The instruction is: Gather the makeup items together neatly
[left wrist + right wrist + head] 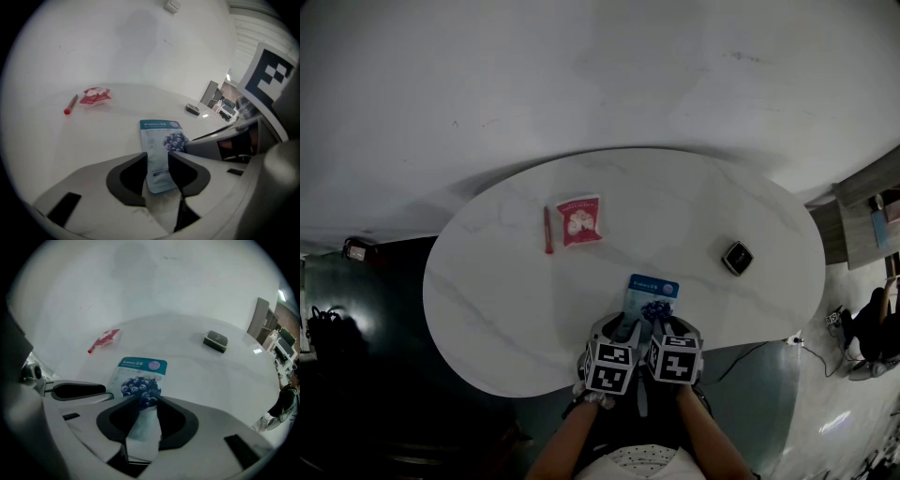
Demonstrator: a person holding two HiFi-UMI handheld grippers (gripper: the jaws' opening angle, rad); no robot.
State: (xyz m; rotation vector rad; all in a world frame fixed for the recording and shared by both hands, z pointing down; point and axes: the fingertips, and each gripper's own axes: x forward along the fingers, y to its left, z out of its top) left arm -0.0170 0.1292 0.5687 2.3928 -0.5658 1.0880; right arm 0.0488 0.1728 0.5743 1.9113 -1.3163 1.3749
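The blueberry sheet-mask packet (653,291) is seen lying flat at the near edge of the white table (506,281), a little right of centre. Its near end is covered in the head view by both grippers, side by side. The left gripper (157,164) is held over that end with its jaws apart. The packet's pale lower strip is framed in the gap, and no pad is seen pressing on it. The right gripper (147,406) is set over the printed berries. Its jaws stand closer together, yet a gap is kept and nothing is clamped. Whether a pad brushes the foil cannot be made out.

Far off to the left, a red sachet (579,220) is spotted, with a red pencil (547,230) just beside it on its left. Their print is too small to be read. Well apart on the right, a small black compact (737,257) is seen. At the right border, a seated person (872,323) is cut off by the frame.
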